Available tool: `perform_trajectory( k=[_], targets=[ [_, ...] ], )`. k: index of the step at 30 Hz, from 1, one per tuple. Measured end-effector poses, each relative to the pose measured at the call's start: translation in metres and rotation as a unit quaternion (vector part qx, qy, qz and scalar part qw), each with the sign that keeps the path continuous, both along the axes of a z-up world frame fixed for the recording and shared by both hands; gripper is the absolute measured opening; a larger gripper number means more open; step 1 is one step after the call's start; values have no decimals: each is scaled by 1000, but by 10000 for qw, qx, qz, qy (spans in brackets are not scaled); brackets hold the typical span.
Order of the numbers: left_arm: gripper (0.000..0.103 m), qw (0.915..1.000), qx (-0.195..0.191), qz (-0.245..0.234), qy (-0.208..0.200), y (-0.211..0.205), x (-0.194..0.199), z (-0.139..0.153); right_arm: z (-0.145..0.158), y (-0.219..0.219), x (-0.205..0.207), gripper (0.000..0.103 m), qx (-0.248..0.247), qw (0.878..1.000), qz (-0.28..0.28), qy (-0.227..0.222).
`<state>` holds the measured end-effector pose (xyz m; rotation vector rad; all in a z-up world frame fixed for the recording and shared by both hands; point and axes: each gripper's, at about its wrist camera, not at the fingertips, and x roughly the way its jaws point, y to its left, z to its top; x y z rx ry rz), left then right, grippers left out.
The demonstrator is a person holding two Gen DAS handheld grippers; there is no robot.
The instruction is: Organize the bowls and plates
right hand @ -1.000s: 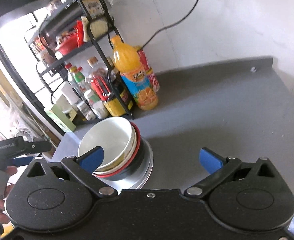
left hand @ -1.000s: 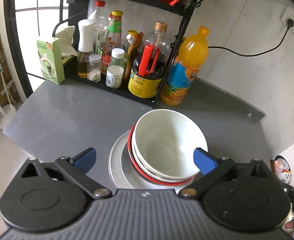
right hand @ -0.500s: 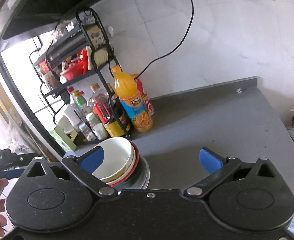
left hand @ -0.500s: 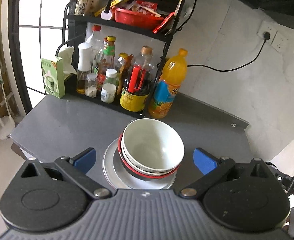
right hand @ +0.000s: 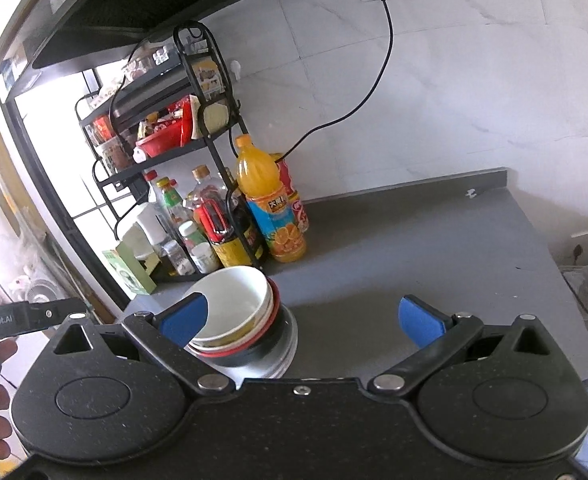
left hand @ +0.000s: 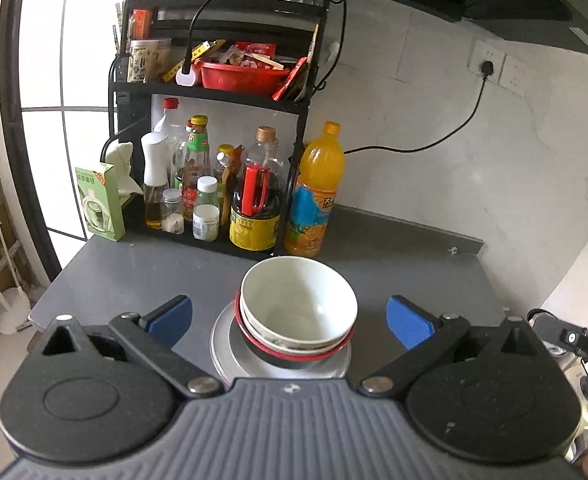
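We see a stack of bowls (left hand: pixel 297 312) standing on a silver plate (left hand: pixel 229 350) near the front edge of the grey counter (left hand: pixel 141 276). The top bowl is white, and a red rim shows under it. Our left gripper (left hand: pixel 289 318) is spread wide and holds nothing; the stack lies between its blue pads. Our right gripper (right hand: pixel 302 318) is also spread and empty, with the stack by its left pad. Behind the stack stands a black rack (left hand: pixel 213 136) full of bottles, and an orange juice bottle (left hand: pixel 314 192) is just beside it.
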<state>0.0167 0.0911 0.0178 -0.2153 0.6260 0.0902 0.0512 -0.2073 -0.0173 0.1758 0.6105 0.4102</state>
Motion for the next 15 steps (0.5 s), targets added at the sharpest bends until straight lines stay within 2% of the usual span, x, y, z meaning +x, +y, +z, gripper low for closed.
perform_trajectory(
  k=[8, 15],
  targets=[
    [103, 9997, 191, -121, 105, -15, -17, 1, 4, 0, -16, 103, -223, 9996, -44, 168],
    [103, 9995, 266, -21, 183, -18, -26, -2, 4, 0, -27, 103, -353, 9992, -119, 119]
  ],
)
